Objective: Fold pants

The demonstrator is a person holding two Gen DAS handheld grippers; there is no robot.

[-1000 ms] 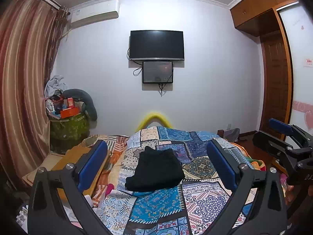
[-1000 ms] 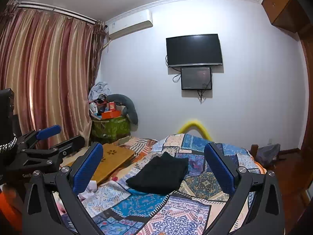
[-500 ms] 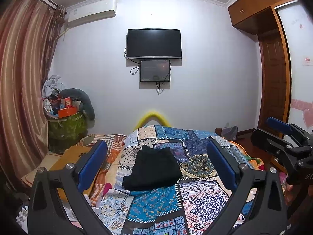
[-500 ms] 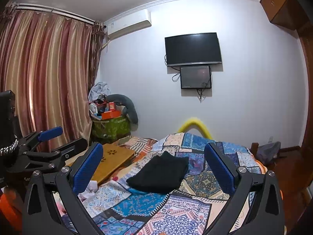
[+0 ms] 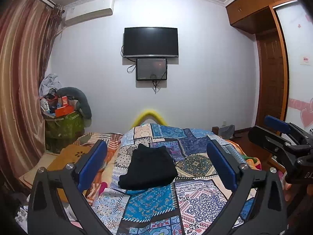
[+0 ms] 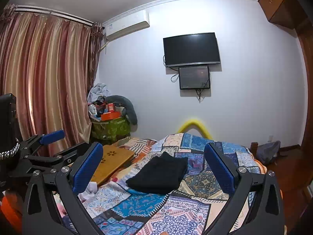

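The left gripper (image 5: 156,164) is held above the near end of the bed with its two blue-padded jaws spread wide and nothing between them. Seen from its own camera, the pants (image 5: 149,169) lie ahead of it and lower down, framed in the gap between the jaws but well apart from both pads, a little closer to the left one. The right gripper (image 6: 154,168) is likewise released, jaws wide and empty, and from its camera the pants (image 6: 160,173) again sit in the gap between the pads, out ahead on the bed and touched by neither. The two grippers are side by side: the right one shows at the right edge of the left wrist view (image 5: 281,137), and the left one at the left edge of the right wrist view (image 6: 49,146).

The pants are black and already folded into a compact, roughly rectangular stack, lying flat on the patchwork quilt (image 5: 197,201) near the middle of the bed. To the left of the quilt a wooden board (image 6: 113,162) rests on the bedding, and some white cloth (image 6: 90,190) lies at the quilt's near left edge. Beyond the far end of the bed a yellow curved piece (image 5: 149,115) rises against the wall. On that wall hang a dark television (image 5: 150,42) and a smaller screen (image 5: 151,69) just under it. Striped curtains (image 6: 45,74) cover the left side of the room, with a green bin (image 6: 110,129) piled with clutter beside them
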